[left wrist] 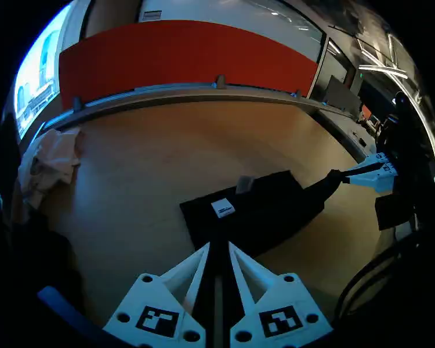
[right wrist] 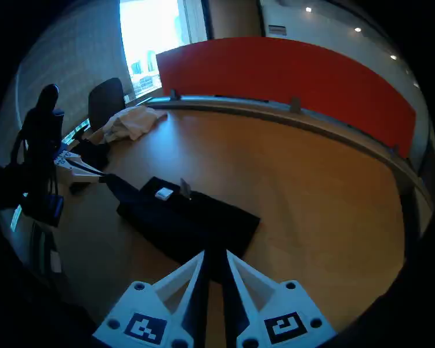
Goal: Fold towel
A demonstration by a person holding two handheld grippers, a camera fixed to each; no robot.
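A black towel [left wrist: 258, 211] lies stretched across the wooden table [left wrist: 159, 151], with a white label [left wrist: 223, 207] and a grey tag [left wrist: 245, 184] on top. In the left gripper view my left gripper [left wrist: 217, 250] is shut on the towel's near corner. Farther off, my right gripper [left wrist: 375, 174] pinches the opposite end, which is pulled into a point. In the right gripper view the right gripper [right wrist: 215, 256] is shut on the near edge of the towel [right wrist: 182, 223]. At the left of that view the left gripper [right wrist: 78, 167] grips the far corner.
A pile of light cloths [left wrist: 49, 159] [right wrist: 130, 122] sits at one end of the table. A red partition [left wrist: 182, 58] [right wrist: 287, 75] runs along the table's far edge. A dark office chair [right wrist: 104, 101] stands by the window. Bare wood surrounds the towel.
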